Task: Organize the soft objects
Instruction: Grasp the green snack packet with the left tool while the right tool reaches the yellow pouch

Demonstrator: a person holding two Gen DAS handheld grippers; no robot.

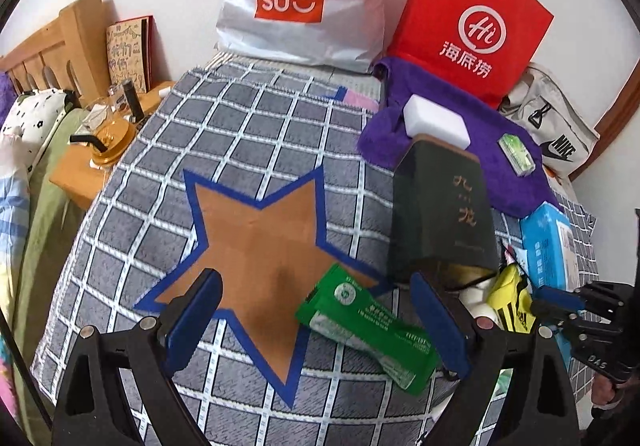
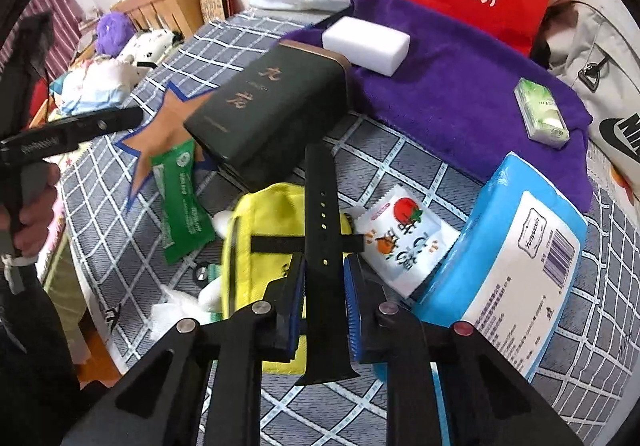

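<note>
Here our right gripper (image 2: 324,282) pinches a black strap (image 2: 322,214) above the yellow bag (image 2: 256,230); left gripper (image 1: 316,310) fingers spread; next, we judge, the purple towel (image 2: 460,86).

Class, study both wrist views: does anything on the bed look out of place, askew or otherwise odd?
Yes. The dark green box leans askew, half across the star mat beside the purple towel. The right tongs are shut on a black watch strap, which is hardly a soft object.
</note>
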